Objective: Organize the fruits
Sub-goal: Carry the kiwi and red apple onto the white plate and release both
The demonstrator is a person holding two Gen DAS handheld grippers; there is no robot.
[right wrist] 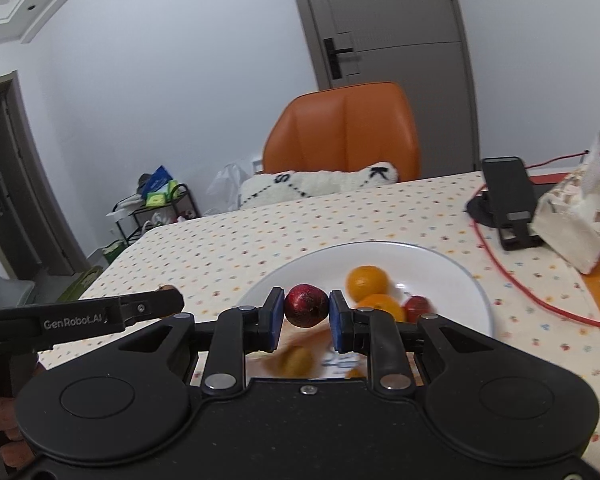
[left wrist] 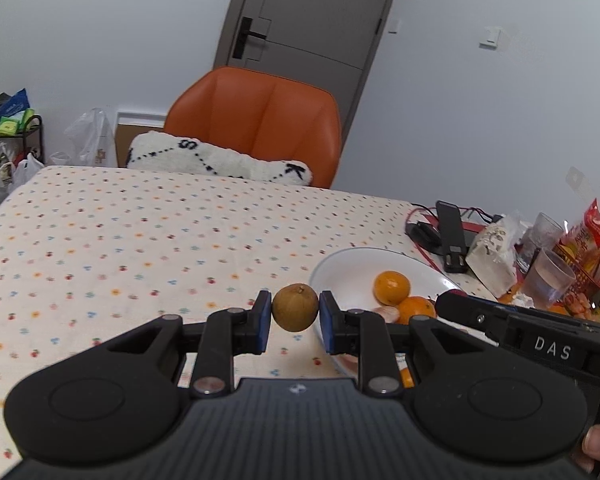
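Note:
My left gripper [left wrist: 295, 322] is shut on a small brown round fruit [left wrist: 295, 307], held above the tablecloth just left of the white plate [left wrist: 340, 266]. The plate holds two oranges [left wrist: 391, 288] and a pale fruit piece behind my finger. My right gripper [right wrist: 305, 320] is shut on a dark red fruit [right wrist: 306, 305], hovering over the near part of the same white plate [right wrist: 460, 280]. On it lie oranges [right wrist: 367, 282], a small red fruit [right wrist: 417, 307] and a blurred yellow-green fruit [right wrist: 298, 360] below the fingers. The right gripper's body [left wrist: 540, 340] crosses the left wrist view at the right.
A spotted tablecloth [left wrist: 140, 240] covers the table. A phone stand [right wrist: 508, 200], red cable [right wrist: 540, 300] and tissue pack [right wrist: 576, 216] sit right of the plate. Plastic cups [left wrist: 548, 276] and snack bags [left wrist: 592, 240] crowd the far right. An orange chair [left wrist: 256, 120] with a white cushion stands behind.

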